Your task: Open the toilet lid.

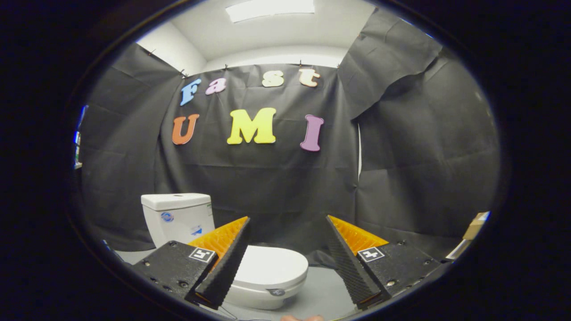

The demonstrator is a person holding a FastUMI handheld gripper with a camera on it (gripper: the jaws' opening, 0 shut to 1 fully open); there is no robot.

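A small white toilet stands on a grey surface ahead of me. Its lid [272,266] lies flat, closed over the bowl, and the white tank [178,217] rises behind it. My gripper [287,219] hovers above and in front of the toilet with its fingers spread wide and nothing between them. The left finger [225,258] overlaps the lid's left side in the view; the right finger [348,258] sits to the right of the bowl. The lid's front rim lies between and below the fingers.
Black cloth walls close the booth behind and to both sides of the toilet. A cardboard box [475,225] stands at the far right. Grey floor [321,294] stretches to the right of the bowl. A fingertip of a person's hand [302,318] peeks in below.
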